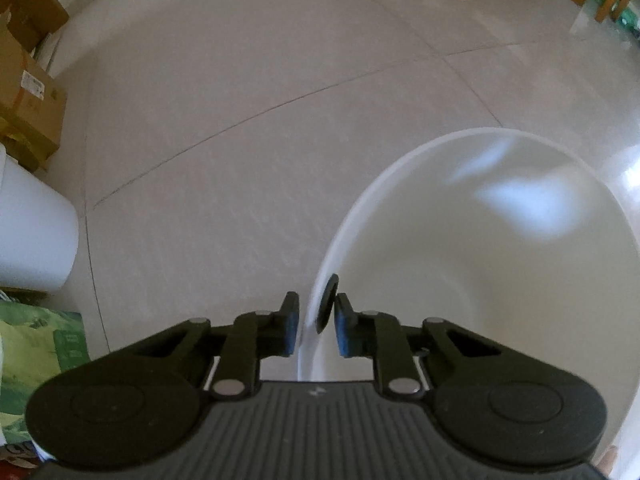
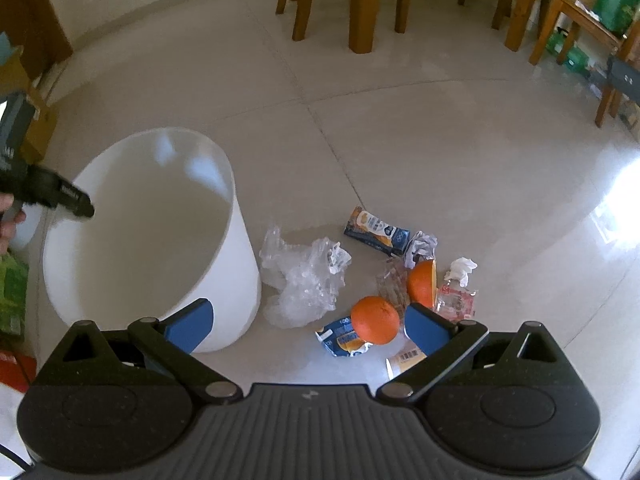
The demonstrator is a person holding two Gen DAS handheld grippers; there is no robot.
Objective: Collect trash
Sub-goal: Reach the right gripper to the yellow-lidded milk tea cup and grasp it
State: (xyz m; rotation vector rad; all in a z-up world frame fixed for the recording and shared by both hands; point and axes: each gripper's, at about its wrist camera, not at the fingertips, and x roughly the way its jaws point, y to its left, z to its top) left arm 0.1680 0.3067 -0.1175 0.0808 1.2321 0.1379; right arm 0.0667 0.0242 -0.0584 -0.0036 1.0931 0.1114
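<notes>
left gripper (image 1: 316, 330) looks pinched on the near rim of the white bin (image 1: 500, 280), contact blurry. right gripper (image 2: 306, 330) spread wide, empty, over the floor (image 2: 400, 120). orange (image 2: 375, 320) sits just ahead between its fingers; right hand nearer.

Smooth white plastic bin (image 2: 236, 280), glossy floor tiles (image 2: 440, 152)

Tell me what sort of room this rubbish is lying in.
Probably a home dining area: pale glossy floor tiles, brown wooden table and chair legs standing on them, and stacked brown cardboard boxes against the wall. A white plastic bin stands beside the litter.
</notes>
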